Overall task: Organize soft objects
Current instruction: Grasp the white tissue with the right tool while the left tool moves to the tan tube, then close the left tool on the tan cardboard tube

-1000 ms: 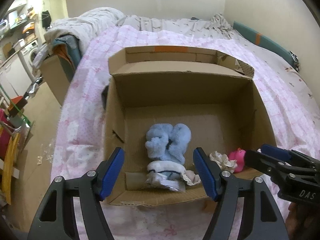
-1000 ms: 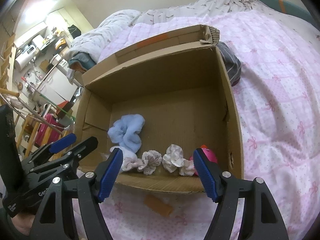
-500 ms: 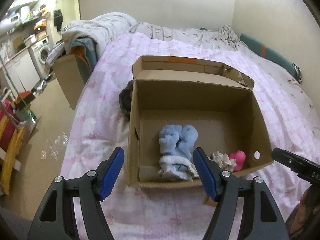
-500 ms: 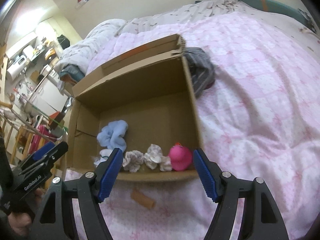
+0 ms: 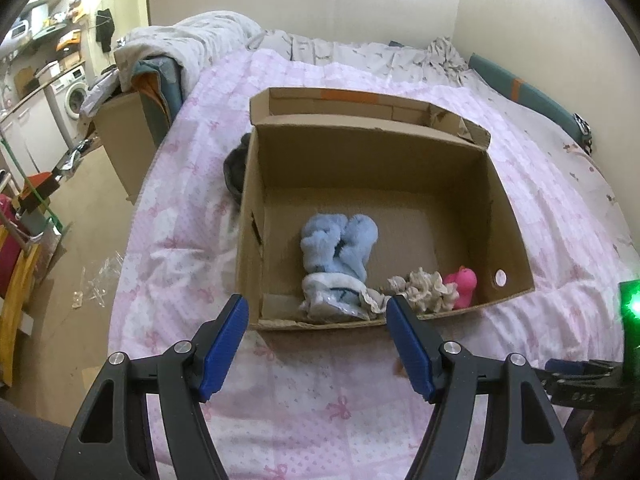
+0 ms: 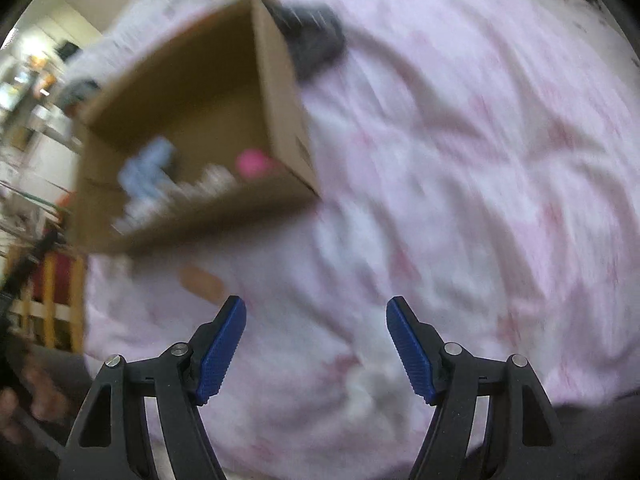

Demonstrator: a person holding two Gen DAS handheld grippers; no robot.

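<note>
An open cardboard box sits on the pink bedspread. Inside lie a blue fluffy item, a white and blue cloth, beige scrunchies and a pink plush toy. My left gripper is open and empty, above the bedspread just in front of the box. My right gripper is open and empty over the bedspread to the right of the box; that view is blurred. The right gripper also shows at the left wrist view's right edge.
A dark grey garment lies against the box's far left side, also visible in the right wrist view. A small tan object lies on the bedspread in front of the box. Rumpled bedding is at the bed's head. Floor clutter is left.
Both grippers have pulled back from the box, which looks smaller now. The right gripper has swung right, so the box sits at its upper left and the view is blurred.
</note>
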